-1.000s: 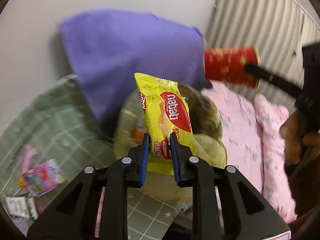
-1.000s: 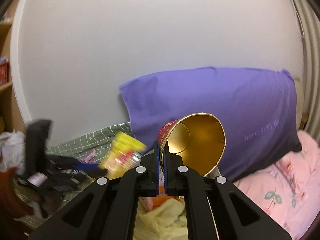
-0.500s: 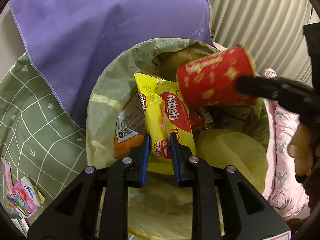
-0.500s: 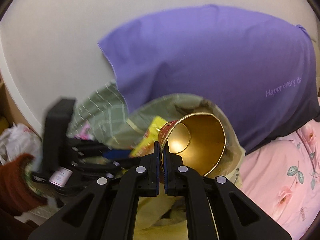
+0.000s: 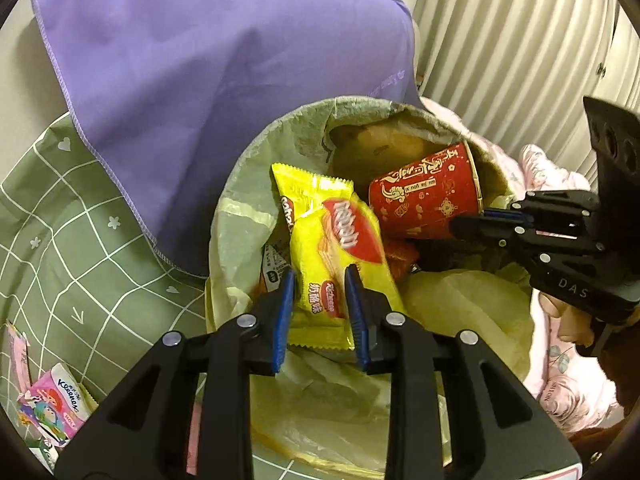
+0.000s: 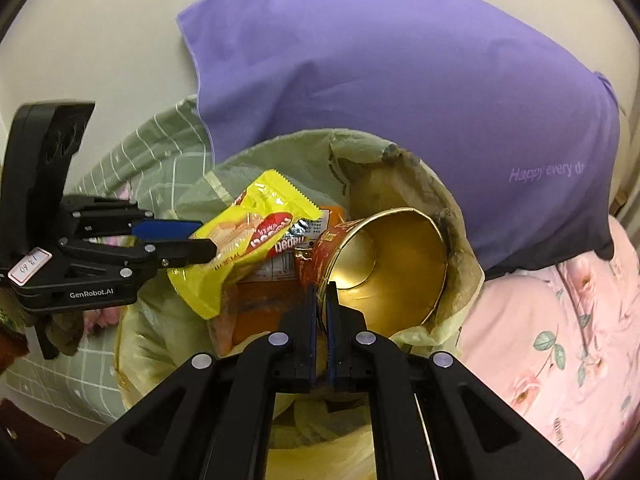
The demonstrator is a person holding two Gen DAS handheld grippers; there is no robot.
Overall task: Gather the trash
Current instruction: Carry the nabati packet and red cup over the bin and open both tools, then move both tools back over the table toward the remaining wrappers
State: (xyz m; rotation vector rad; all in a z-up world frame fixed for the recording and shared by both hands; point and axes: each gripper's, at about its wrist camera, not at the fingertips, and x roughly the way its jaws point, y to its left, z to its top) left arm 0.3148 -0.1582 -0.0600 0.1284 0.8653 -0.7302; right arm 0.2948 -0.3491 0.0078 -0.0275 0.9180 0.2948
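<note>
The yellow wafer wrapper (image 5: 340, 256), a crinkly glossy foil packet, hangs over the mouth of the lined trash bin (image 5: 240, 184); the left gripper (image 5: 320, 304) fingers are opening, the packet between them. The right gripper (image 6: 320, 308) fingers are narrow, pinching the rim of the red paper cup (image 6: 384, 264), a gold-lined cone. Both drops are near completion. A tissue packet (image 5: 56, 404) remains on the green checked bedsheet (image 5: 80, 240).

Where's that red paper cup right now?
The red cup lies tipped over the open trash bag, its rim pinched by the right gripper, beside the yellow wrapper.
</note>
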